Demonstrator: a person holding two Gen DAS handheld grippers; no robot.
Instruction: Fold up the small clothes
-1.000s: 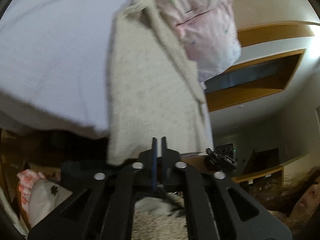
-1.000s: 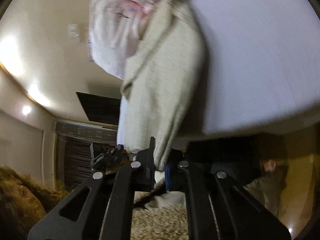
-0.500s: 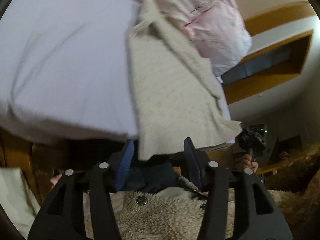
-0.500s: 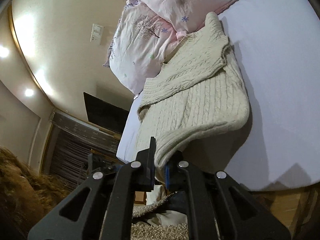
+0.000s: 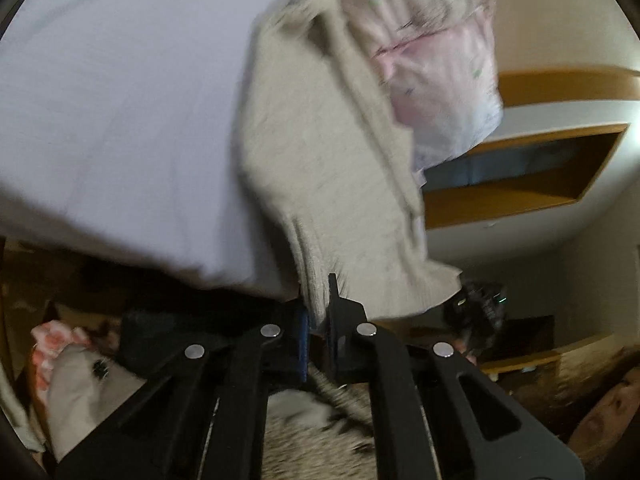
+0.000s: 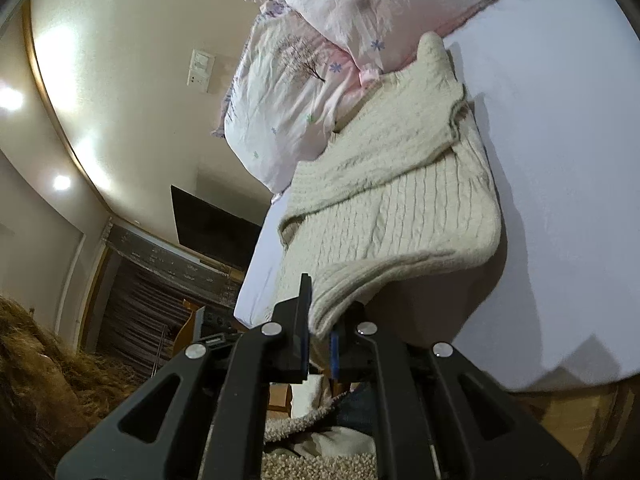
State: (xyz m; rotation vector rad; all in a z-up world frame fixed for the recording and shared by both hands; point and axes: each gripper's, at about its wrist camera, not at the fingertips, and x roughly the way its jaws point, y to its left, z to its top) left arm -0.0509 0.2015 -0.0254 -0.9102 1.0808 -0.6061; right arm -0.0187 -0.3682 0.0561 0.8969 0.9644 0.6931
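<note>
White bedsheet [image 6: 560, 160] carries the cream sweater [image 6: 400, 208] below the pink pillows [image 6: 320, 60]; left gripper [image 5: 317, 300], apart half a second ago, now pinches the sweater's hem; right gripper [image 6: 320, 320] stays clamped on its edge; bare sheet lies alongside.

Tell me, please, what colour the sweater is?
Cream cable-knit sweater, clearest in the right wrist view.

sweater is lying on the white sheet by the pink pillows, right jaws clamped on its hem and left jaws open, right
Not quite: the left gripper is shut on the sweater too, as the left wrist view shows. The rest holds: it lies on the white sheet by the pink pillows, with the right gripper clamped on its hem.
</note>
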